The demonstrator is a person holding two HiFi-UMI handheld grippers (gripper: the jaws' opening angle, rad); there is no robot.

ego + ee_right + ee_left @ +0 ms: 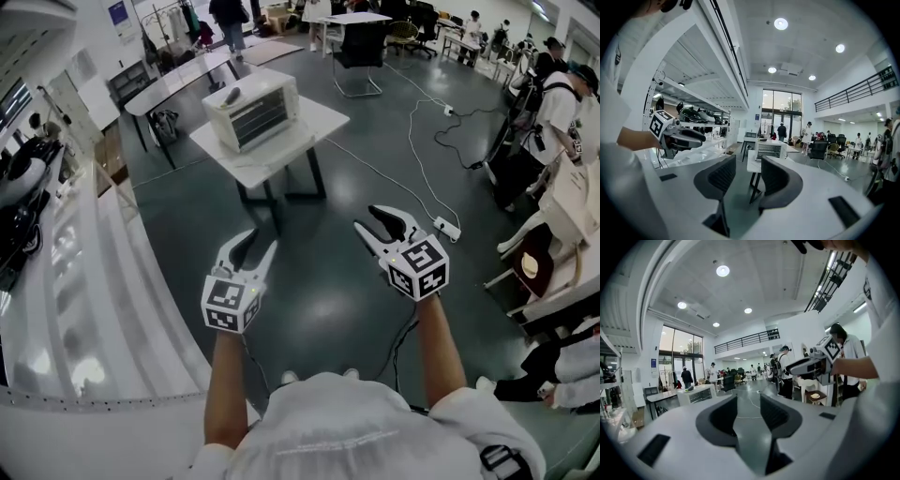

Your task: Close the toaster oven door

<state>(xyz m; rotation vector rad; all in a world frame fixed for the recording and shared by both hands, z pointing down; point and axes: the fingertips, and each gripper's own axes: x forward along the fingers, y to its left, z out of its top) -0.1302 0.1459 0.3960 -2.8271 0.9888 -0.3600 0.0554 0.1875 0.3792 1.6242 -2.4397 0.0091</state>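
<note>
Head view: both arms are held out over the grey floor, and the left gripper [262, 242] and right gripper [368, 221] each stand with jaws spread and nothing between them. The toaster oven [251, 111] sits well ahead on a white table [314, 127], far centre-left, with its front turned towards the near right. Whether its door hangs open cannot be made out from here. A small dark object [232, 95] lies on its top. A white cable [412, 155] and power strip [446, 228] lie on the floor to the right. Left gripper view: the jaws are apart and empty, and the toaster oven [696, 394] appears small at the far left, well off the line of the jaws. Right gripper view: the jaws are apart and empty, and the toaster oven [769, 149] stands almost straight beyond them. The step in hand is judged to be the approach. It is best made square to the oven's front and clear of the cable. The right gripper, being better aligned, should then meet the door at its free edge and swing it until it seats, while the left steadies the light casing so that it does not slide on the table.
</note>
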